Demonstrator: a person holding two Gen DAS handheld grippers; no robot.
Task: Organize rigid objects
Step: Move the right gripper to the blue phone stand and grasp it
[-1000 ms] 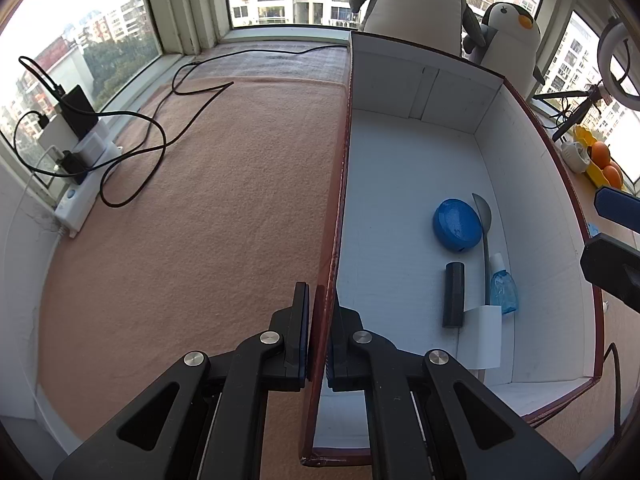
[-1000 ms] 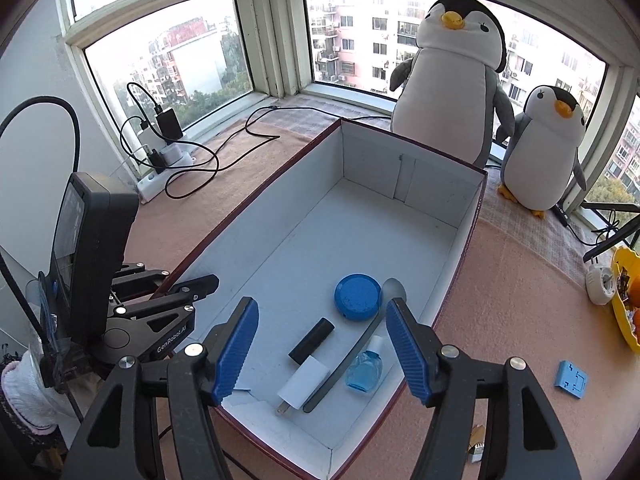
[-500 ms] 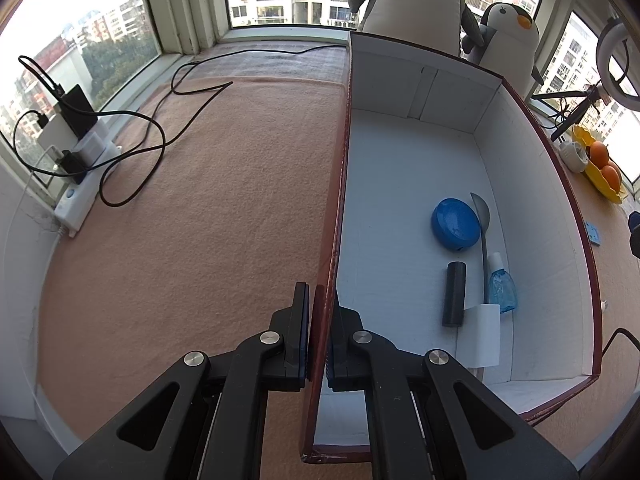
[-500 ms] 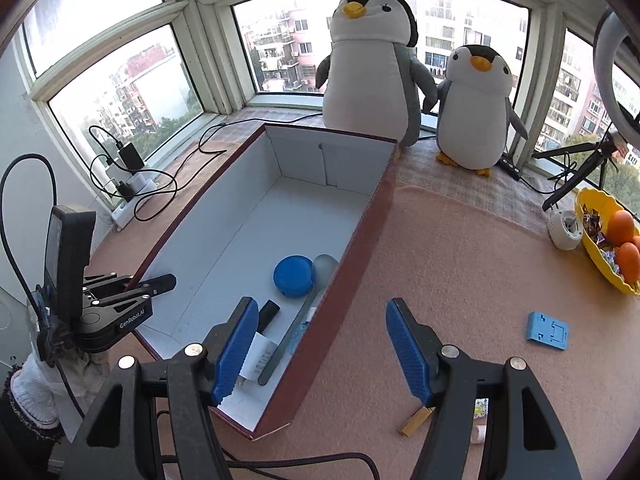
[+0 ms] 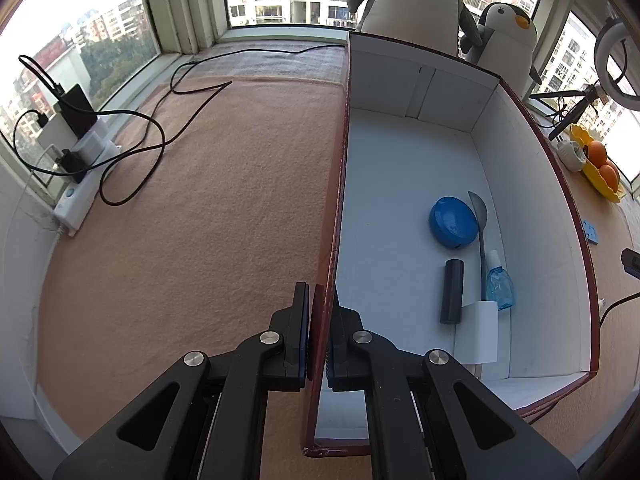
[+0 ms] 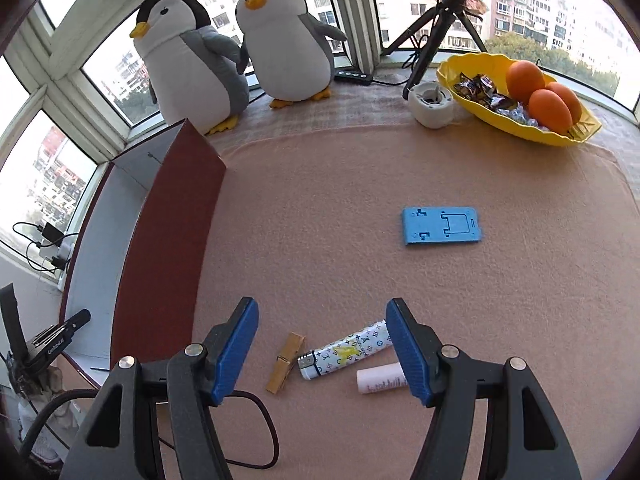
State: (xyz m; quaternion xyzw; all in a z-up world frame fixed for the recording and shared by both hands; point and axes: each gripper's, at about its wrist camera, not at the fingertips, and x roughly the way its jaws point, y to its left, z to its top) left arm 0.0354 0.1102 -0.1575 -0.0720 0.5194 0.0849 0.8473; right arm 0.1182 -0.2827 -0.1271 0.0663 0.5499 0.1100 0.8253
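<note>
Left-wrist view: the left gripper [image 5: 319, 332] was clamped on the near stretch of the left wall of the box [image 5: 338, 200], a maroon-skinned carton with a white interior, one finger outside and one inside the wall. Inside the box, toward its right wall, lay a blue round case [image 5: 454, 227], a grey spoon [image 5: 480, 220] just beside it, a black cylinder [image 5: 453, 291], a small blue bottle [image 5: 499, 284] and a white charger block [image 5: 478, 332] nearest the front wall. Right-wrist view: the right gripper [image 6: 322, 346] stood with its jaws wide apart and nothing between the blue pads, pointed down over the pink mat [image 6: 360, 200] to the right of the box [image 6: 168, 248]. On the mat between the fingers lay a wooden clothespin [image 6: 285, 362], a patterned lighter [image 6: 346, 354] just beside it, and a small white tube [image 6: 380, 378] partly hidden by the right finger. A blue phone stand [image 6: 440, 225] lay flat, well apart, farther up the mat. Beyond stood two plush penguins [image 6: 236, 52], a white round object [image 6: 432, 104] and a yellow dish [image 6: 516, 96] holding oranges and wrapped sweets.
</note>
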